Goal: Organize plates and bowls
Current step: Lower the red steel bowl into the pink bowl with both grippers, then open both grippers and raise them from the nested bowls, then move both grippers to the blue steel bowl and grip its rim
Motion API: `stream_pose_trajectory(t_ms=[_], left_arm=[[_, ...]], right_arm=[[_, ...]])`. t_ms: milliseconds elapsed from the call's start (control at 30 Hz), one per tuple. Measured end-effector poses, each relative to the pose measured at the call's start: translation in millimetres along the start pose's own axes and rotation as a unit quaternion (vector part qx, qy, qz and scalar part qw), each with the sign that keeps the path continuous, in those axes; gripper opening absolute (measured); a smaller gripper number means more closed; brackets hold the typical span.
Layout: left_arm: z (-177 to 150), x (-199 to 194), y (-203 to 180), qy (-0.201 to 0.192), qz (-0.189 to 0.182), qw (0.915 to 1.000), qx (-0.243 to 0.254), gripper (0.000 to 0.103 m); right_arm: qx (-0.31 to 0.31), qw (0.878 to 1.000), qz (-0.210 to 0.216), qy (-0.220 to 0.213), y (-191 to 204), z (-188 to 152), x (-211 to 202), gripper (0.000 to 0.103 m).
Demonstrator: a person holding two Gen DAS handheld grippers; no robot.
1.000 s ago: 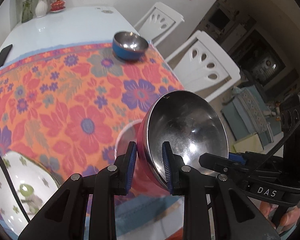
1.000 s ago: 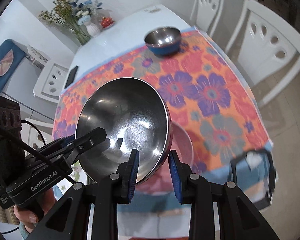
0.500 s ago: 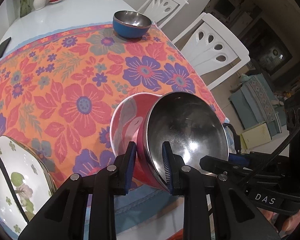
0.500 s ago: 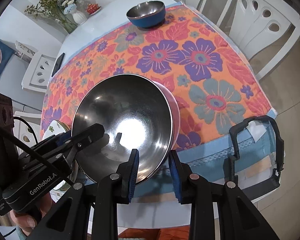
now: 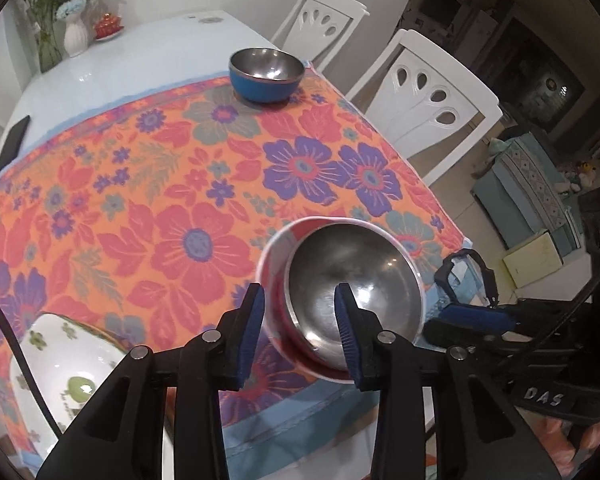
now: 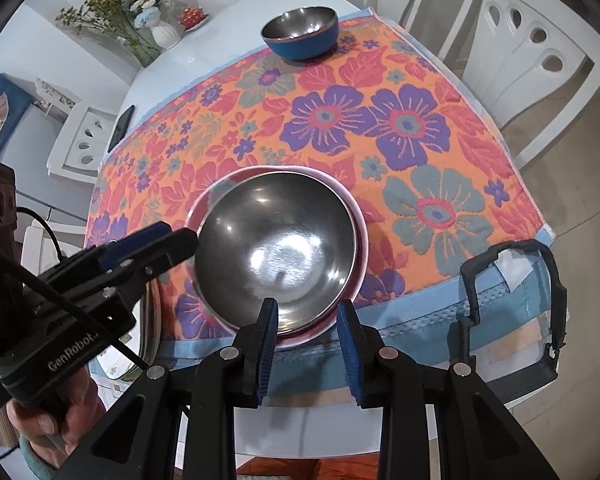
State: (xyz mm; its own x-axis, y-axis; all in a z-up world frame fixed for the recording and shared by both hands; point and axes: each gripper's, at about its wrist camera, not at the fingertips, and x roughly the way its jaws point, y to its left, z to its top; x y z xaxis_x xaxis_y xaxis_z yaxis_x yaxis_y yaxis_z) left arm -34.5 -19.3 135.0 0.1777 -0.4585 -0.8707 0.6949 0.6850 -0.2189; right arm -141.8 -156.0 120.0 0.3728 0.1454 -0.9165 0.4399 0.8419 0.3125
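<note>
So the steel bowl (image 6: 276,240) sits nested in the pink bowl (image 6: 358,216) near the front edge of the flowery cloth (image 5: 140,200) on the tabletop. Left gripper (image 5: 300,328) jaws have just been opening, bowl rims between them but pads clear. Right gripper (image 6: 306,336) straddles the near rims; can't tell if it's pinching. Floral plate (image 5: 60,368) is cut off bottom left; blue bowl (image 5: 266,76) sits far back.

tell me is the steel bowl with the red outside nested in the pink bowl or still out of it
Nested. The steel bowl with the red outside sits inside the pink bowl, whose rim rings it, tilted slightly rather than seated level.
</note>
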Motion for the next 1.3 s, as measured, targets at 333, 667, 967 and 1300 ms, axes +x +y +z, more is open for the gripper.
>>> stream_pose_trajectory(t_ms=[333,667,967,1300], left_arm=[[2.8,-6.7,13.9,-0.007,-0.01,0.9995,-0.028,0.033],[35.1,-17.9,29.9,-0.027,-0.02,0.9983,-0.047,0.033],[92.9,-12.8,50.7,-0.04,-0.014,0.9981,-0.044,0.034],[173.9,22.5,83.6,-0.052,-0.035,0.9951,-0.077,0.074]], right_arm=[[-0.011,1.0,0.013,-0.009,9.3,8.4,-14.7,0.03],[-0.02,0.999,0.037,-0.026,23.4,38.6,-33.2,0.03],[0.019,0.997,0.068,-0.028,10.4,95.6,-31.1,0.032],[0.036,0.996,0.066,-0.054,-6.3,186.1,-13.2,0.06]])
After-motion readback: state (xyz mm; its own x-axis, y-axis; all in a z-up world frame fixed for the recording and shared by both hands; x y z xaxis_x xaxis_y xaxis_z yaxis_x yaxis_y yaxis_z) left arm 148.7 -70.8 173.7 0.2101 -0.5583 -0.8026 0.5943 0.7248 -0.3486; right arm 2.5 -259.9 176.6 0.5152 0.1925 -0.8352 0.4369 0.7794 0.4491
